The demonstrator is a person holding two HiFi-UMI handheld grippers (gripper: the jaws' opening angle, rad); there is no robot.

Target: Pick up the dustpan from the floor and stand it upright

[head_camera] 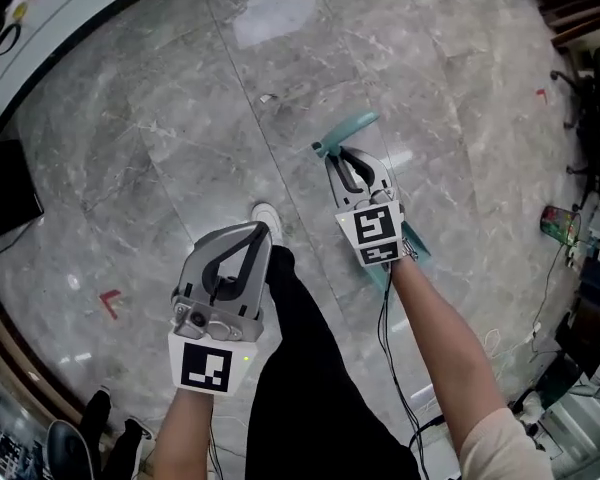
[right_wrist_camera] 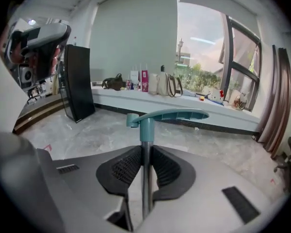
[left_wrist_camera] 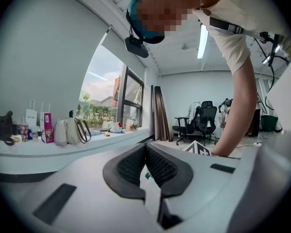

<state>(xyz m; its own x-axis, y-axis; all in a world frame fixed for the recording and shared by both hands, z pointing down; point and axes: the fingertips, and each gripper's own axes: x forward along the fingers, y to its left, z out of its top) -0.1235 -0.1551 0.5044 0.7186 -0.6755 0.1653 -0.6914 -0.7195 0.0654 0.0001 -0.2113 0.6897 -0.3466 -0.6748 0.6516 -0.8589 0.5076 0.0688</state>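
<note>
Head view, looking steeply down on a grey marble floor (head_camera: 160, 118): the right gripper (head_camera: 333, 155) is pinching the long-handled dustpan (head_camera: 348, 128) by its shaft, just below the curved teal grip, which is pointing away from the person toward the top of the view. The teal pan (head_camera: 381, 277) is showing only as edges peeking out beside and under the right wrist, partly behind the marker cube (head_camera: 376, 234); whether it is touching the floor cannot be told. Right gripper view: both ribbed pads (right_wrist_camera: 125, 168) are pressing on the metal shaft (right_wrist_camera: 145, 188), which is running up between them to the teal grip (right_wrist_camera: 169, 115), seen against a window ledge (right_wrist_camera: 233, 123) carrying bags and small items. The left gripper (head_camera: 258, 230) is hovering over the floor at the person's left, beside a black trouser leg (head_camera: 310, 368) and just short of a white shoe (head_camera: 267, 214). Left gripper view: its jaws are resting pressed together at the tips and are gripping nothing, while the camera is looking roughly level across the room toward a handbag (left_wrist_camera: 70, 131) on the ledge and a black office chair (left_wrist_camera: 203, 123) by the far wall
</note>
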